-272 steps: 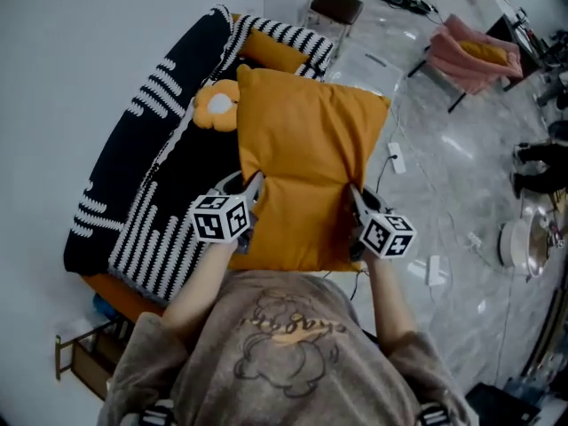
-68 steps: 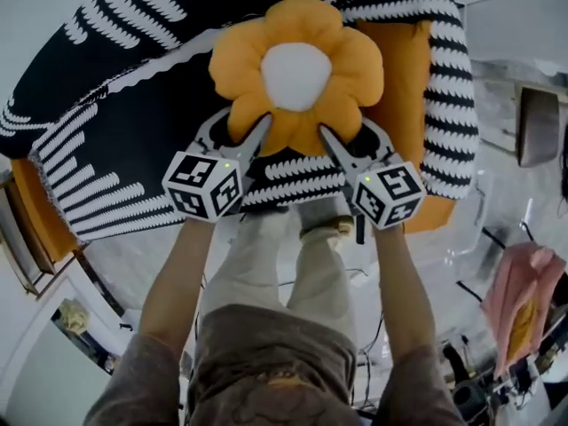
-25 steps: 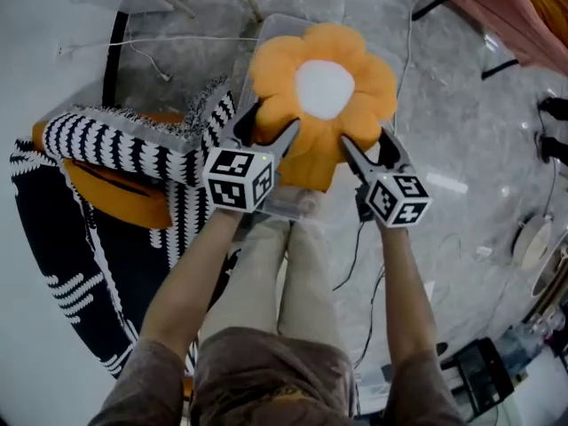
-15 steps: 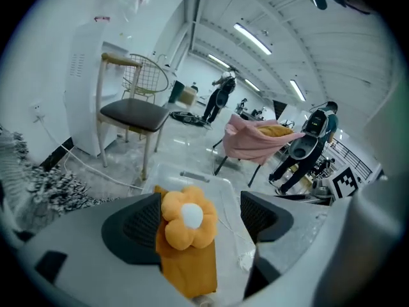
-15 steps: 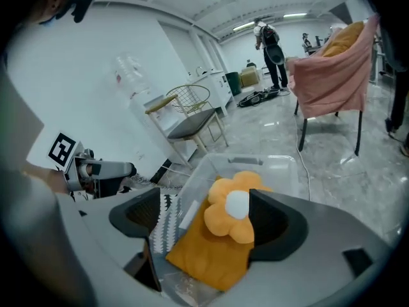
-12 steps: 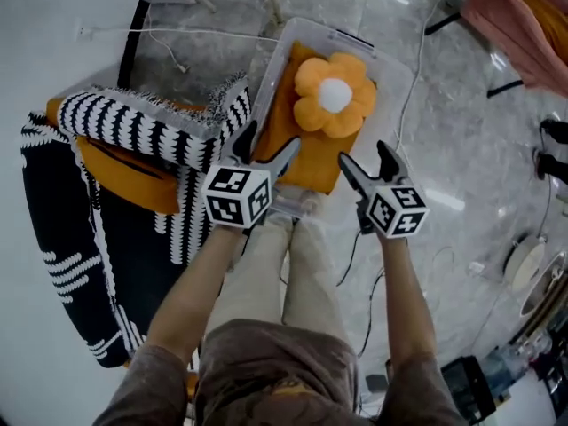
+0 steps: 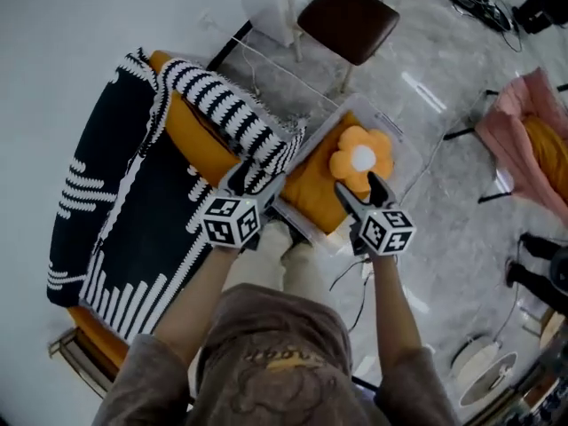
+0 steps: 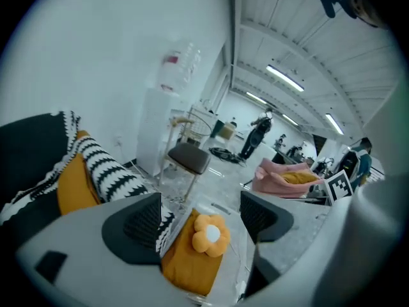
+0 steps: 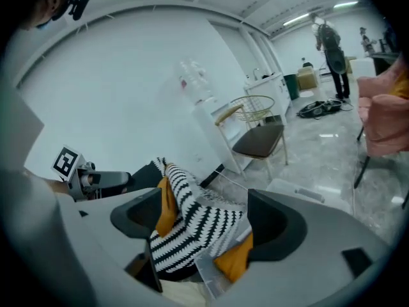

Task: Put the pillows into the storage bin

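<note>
An orange flower pillow point(image 7: 359, 161) with a white centre lies on a square orange pillow point(image 7: 312, 192) inside the clear storage bin point(image 7: 393, 134) on the floor. Both grippers hover above the bin's near edge, apart from the pillows. My left gripper point(image 7: 257, 177) is open and holds nothing. In the left gripper view the flower pillow point(image 8: 209, 234) shows far below the left gripper point(image 8: 203, 217). My right gripper point(image 7: 358, 187) is open with nothing between its jaws, which are closing slightly. The right gripper point(image 9: 204, 219) looks at the striped throw point(image 9: 192, 226) and the bin's corner point(image 9: 211, 270).
A sofa under a black-and-white blanket point(image 7: 115, 193) stands left of the bin, its striped edge point(image 7: 231, 114) touching the bin. A brown chair point(image 7: 346, 11) stands beyond the bin, and a pink chair point(image 7: 524, 140) at the right. Cables lie on the marble floor point(image 7: 444, 238).
The flower pillow left both grippers and dropped onto the orange pillow in the bin. Both grippers opened and rose away from it.
</note>
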A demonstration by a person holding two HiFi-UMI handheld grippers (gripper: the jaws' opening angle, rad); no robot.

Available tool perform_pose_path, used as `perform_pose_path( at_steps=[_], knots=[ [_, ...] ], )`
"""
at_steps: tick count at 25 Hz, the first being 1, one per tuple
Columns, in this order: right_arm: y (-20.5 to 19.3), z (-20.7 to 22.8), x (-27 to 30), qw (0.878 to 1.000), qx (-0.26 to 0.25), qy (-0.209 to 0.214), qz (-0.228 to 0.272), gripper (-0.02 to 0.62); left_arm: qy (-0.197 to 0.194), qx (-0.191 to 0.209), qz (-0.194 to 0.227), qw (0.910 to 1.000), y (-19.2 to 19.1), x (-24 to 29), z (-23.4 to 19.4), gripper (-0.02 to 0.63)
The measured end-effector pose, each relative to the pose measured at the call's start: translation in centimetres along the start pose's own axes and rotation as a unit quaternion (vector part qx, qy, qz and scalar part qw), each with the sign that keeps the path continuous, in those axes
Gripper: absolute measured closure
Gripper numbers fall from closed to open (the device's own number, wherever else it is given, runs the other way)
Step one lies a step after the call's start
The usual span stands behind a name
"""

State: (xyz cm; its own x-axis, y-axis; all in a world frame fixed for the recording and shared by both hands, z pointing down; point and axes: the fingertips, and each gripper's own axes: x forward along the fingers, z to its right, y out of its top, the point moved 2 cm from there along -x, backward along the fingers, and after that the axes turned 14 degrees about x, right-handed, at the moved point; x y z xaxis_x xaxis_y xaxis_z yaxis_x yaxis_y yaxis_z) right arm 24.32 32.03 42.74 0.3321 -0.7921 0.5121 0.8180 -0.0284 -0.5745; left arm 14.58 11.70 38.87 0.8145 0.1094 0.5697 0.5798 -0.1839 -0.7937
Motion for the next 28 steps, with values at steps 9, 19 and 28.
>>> perform_pose_path(
  at_steps=[9, 19, 28],
  knots=[
    [-3.8, -17.4, 9.4, 0.979, -0.108, 0.123, -0.120, 0.183, 0.129, -0.087, 0.024, 0.9875, -3.4, -13.7, -12.1, 0.235],
    [-12.4, -27.7, 24.9, 0.946, -0.161, 0.152, -0.238, 0.179, 0.164, -0.187, 0.005, 0.9685, -10.9, -15.1, -27.9, 0.235],
    [-17.9, -25.5, 37.6, 0.938, -0.152, 0.100, -0.295, 0.163, 0.131, -0.232, -0.017, 0.9638, -15.5, -7.1, -39.7, 0.235]
  ],
)
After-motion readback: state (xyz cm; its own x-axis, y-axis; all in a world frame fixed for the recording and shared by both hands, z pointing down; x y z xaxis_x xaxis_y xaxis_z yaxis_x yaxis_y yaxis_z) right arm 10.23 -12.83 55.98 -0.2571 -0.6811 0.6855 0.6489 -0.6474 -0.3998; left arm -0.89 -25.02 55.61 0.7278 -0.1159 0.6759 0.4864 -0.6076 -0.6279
